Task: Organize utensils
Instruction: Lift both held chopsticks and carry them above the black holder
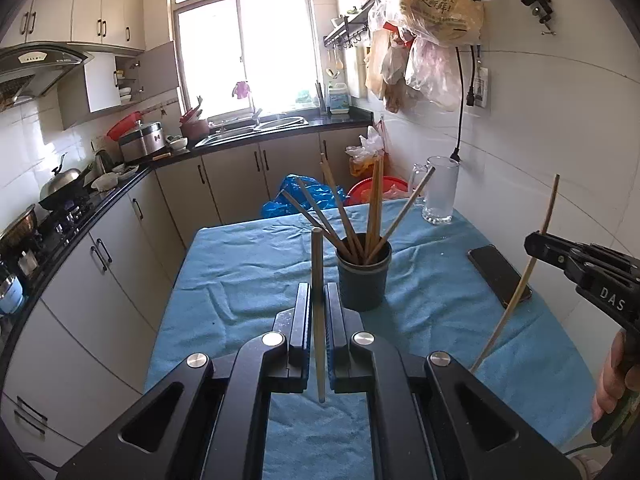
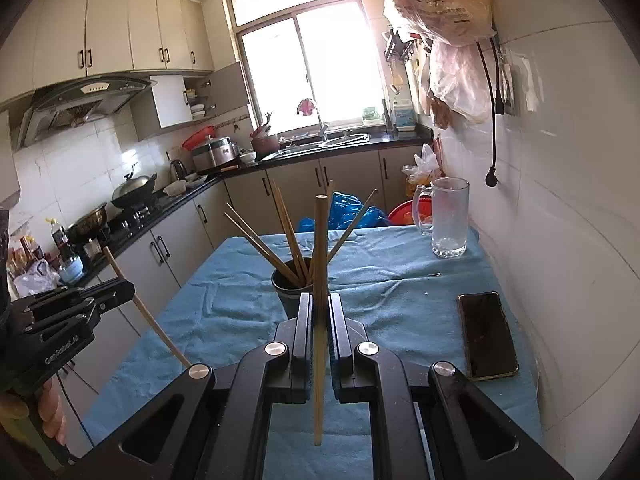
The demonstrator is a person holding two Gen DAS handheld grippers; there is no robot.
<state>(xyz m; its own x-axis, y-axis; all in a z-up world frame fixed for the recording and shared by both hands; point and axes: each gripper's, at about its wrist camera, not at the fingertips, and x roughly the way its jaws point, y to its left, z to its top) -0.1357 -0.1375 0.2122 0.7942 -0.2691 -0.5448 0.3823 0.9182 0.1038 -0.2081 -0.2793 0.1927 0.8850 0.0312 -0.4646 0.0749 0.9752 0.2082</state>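
A dark grey holder cup [image 1: 363,280] stands on the blue-towelled table [image 1: 240,280] with several wooden chopsticks [image 1: 340,208] leaning in it. My left gripper [image 1: 318,292] is shut on a chopstick [image 1: 317,272], held upright just in front and left of the cup. My right gripper [image 2: 319,300] is shut on another chopstick [image 2: 320,256], upright just in front of the cup [image 2: 290,292]. Each gripper shows in the other's view: the right one [image 1: 536,244] at the right with its chopstick [image 1: 520,280], the left one [image 2: 124,292] at the left with its chopstick [image 2: 144,312].
A black phone [image 2: 486,336] lies on the towel at the right by the tiled wall. A glass mug [image 2: 448,220] stands at the table's far right corner. Kitchen counter and cabinets [image 1: 120,248] run along the left. Plastic bags [image 1: 432,20] hang on the wall above.
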